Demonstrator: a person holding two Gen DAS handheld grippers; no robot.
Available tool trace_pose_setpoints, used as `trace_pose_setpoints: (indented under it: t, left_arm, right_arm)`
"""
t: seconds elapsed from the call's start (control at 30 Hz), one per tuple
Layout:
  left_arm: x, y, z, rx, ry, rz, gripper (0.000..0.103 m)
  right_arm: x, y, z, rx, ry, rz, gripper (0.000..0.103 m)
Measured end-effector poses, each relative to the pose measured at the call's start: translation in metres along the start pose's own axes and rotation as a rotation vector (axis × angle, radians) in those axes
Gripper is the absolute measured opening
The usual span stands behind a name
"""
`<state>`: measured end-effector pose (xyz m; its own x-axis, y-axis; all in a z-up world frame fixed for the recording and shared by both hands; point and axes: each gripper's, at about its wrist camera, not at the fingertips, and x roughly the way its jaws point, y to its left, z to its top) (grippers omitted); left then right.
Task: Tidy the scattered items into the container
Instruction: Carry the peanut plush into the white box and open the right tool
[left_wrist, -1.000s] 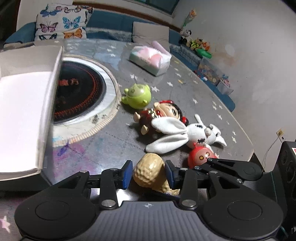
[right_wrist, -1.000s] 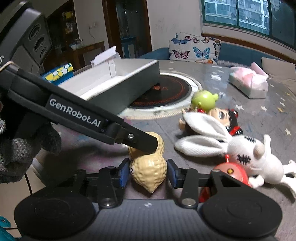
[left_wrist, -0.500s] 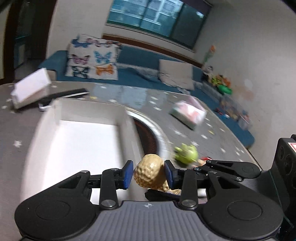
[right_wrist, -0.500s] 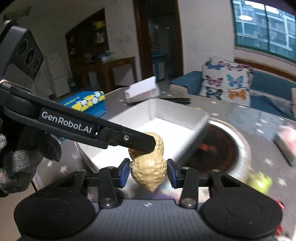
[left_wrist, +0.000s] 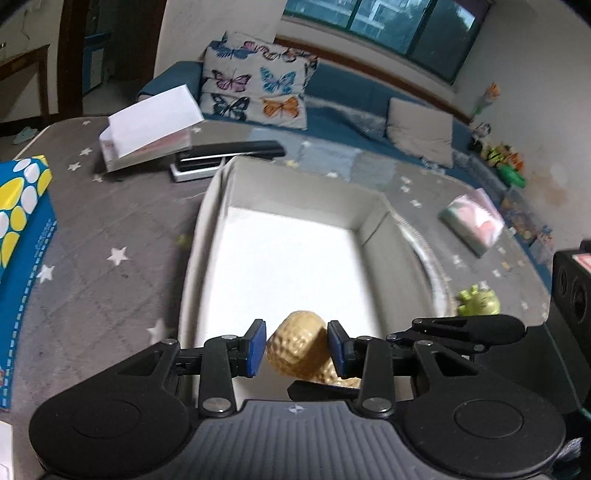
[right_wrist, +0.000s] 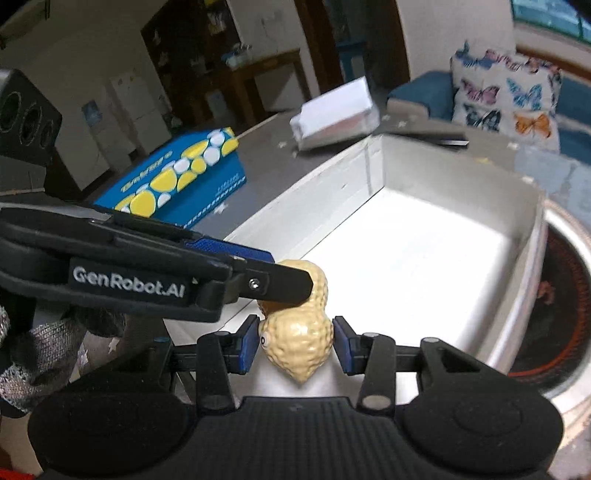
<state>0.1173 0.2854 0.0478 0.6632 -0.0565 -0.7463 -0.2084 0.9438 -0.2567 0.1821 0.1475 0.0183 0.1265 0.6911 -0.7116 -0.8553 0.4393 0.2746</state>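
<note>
**Two grippers share one peanut toy above the white box**

A tan, dimpled, peanut-shaped toy (left_wrist: 299, 349) is clamped from both ends over a shallow white rectangular cardboard box (left_wrist: 207, 229) on a grey star-patterned table (left_wrist: 92, 236). In the left wrist view, the left gripper (left_wrist: 296, 347) grasps the toy's upper lobe, its blue pads pressed against either side; the lower lobe runs down and right behind the right-hand finger, where the black fingers of the other gripper cross in beneath it. In the right wrist view, the right gripper (right_wrist: 295, 345) is clenched on the toy's other lobe (right_wrist: 297, 347), which carries a small dark eye on its left side and tapers to a point hanging below the blue pads. The left gripper's black finger, marked "GenRobot.AI", reaches in from the left and lies across the lobe above.

The toy hangs near the box's near edge, above its bright white floor, not touching it. A blue carton with yellow and white dots (right_wrist: 177, 181) lies on the table left of the box. A small green frog-like figure (left_wrist: 478, 302) sits to the box's right, beside a round inset plate (right_wrist: 565, 295) in the tabletop.
</note>
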Motion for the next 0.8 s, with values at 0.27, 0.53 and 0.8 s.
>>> trace_pose_setpoints:
  t: [0.27,0.53,0.8]
  left_arm:
    - [-0.001,0.005,-0.002,-0.003,0.001,0.016,0.038]
    - [-0.003,0.000,-0.007,-0.013,-0.003,0.028,0.039]
    - [-0.013,-0.014,-0.009,-0.010,-0.029,0.045,0.039]
  right_arm:
    - [0.020,0.009,0.002,-0.024,0.074,0.006,0.042]
    - [0.013,0.009,-0.003,-0.013,0.056,0.011,0.047]
    - [-0.012,0.013,-0.012,-0.041,-0.001,0.003,0.049]
